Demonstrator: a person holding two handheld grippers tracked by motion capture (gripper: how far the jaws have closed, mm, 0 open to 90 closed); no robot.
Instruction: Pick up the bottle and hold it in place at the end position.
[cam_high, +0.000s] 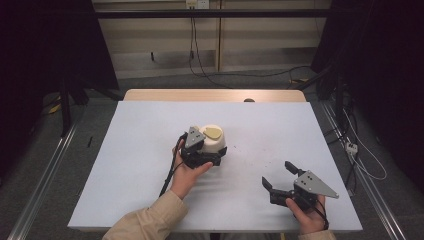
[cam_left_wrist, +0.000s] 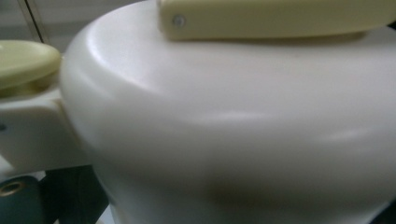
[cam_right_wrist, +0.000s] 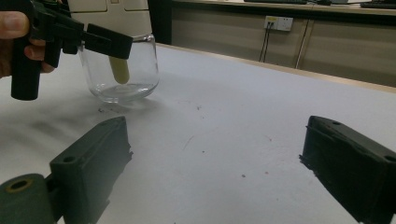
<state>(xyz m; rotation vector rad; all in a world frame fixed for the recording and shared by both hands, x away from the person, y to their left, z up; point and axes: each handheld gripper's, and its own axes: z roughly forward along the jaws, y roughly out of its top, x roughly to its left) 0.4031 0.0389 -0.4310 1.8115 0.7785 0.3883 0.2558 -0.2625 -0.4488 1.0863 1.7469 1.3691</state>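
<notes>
At table centre, the left gripper (cam_high: 202, 159) is closed around the jar (cam_high: 214, 141), a clear glass vessel topped by a white domed lid carrying a pale yellow crank handle (cam_high: 214, 133). From the right gripper view, 1 black jaw lies across the glass wall (cam_right_wrist: 140, 74) just under the lid; the opposite jaw is hidden, so the hold reads as a pinch on the jar rather than a confirmed 2-sided clamp. The left gripper view sits very close against the white lid (cam_left_wrist: 233, 130), with the yellow handle (cam_left_wrist: 275, 18) above it.

To the right, well apart from the jar, the right gripper (cam_high: 279, 180) rests low over the white table (cam_high: 125, 165) with both jaws spread wide and nothing between them.

Recommended procedure, as a judgement: keep the jar upright and its base flat on the table, maintain steady left-side pressure on the glass, then bring the right gripper in level toward the handle, avoiding sideways push that could tip the vessel.
</notes>
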